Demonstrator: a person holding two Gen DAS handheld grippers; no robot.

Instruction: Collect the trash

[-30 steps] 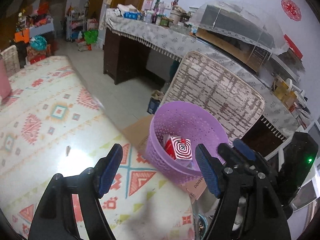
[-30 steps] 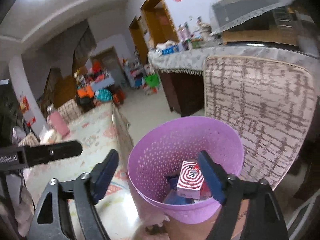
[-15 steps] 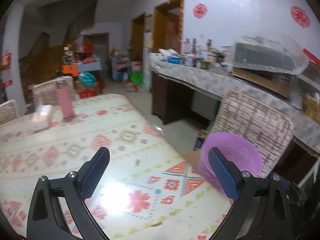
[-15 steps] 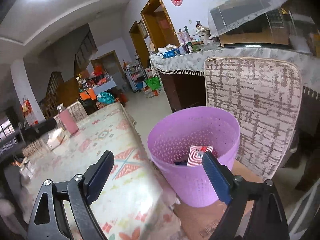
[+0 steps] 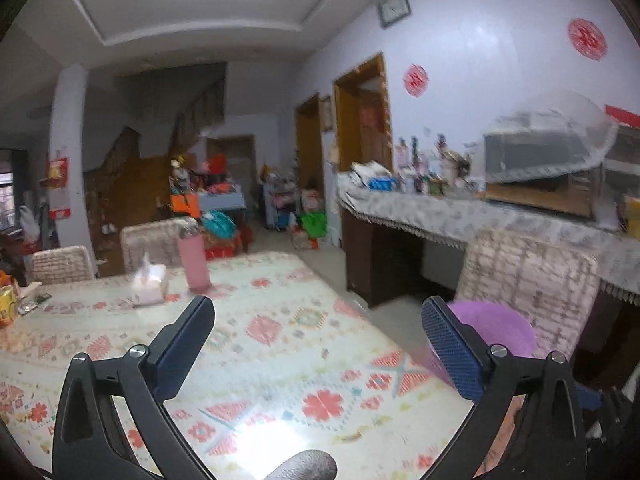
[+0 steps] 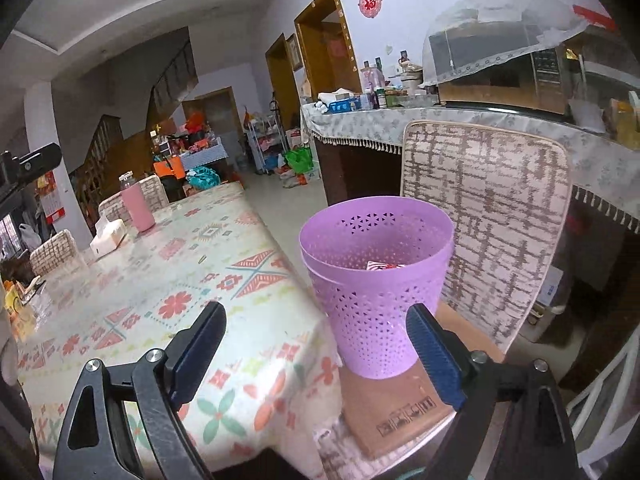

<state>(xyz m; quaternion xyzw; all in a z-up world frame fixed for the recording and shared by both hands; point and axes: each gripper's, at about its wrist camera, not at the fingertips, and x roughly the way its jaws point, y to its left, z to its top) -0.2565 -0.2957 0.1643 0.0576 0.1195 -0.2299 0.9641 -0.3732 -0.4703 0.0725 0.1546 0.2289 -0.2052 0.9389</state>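
Note:
The purple perforated basket point(image 6: 376, 300) stands on a cardboard box point(image 6: 392, 404) beside the table, with a red-and-white carton point(image 6: 380, 266) showing inside it. My right gripper point(image 6: 316, 310) hovers in front of the basket, open and holding nothing. My left gripper point(image 5: 316, 306) points across the patterned tablecloth point(image 5: 280, 360); its jaws are opening with nothing between them. The basket point(image 5: 496, 328) sits behind its right finger. An orange packet point(image 5: 6, 304) and small wrappers point(image 5: 34, 302) lie at the table's far left edge.
A pink bottle point(image 5: 194, 260) and a tissue box point(image 5: 149, 284) stand at the table's far end, with chairs behind them. A woven-back chair point(image 6: 488, 216) stands right behind the basket. A cluttered counter point(image 6: 360, 120) runs along the right wall.
My left gripper swung up and left, from over the basket to facing the table, and its jaws widened. My right gripper drew back from the basket, which now shows from the side.

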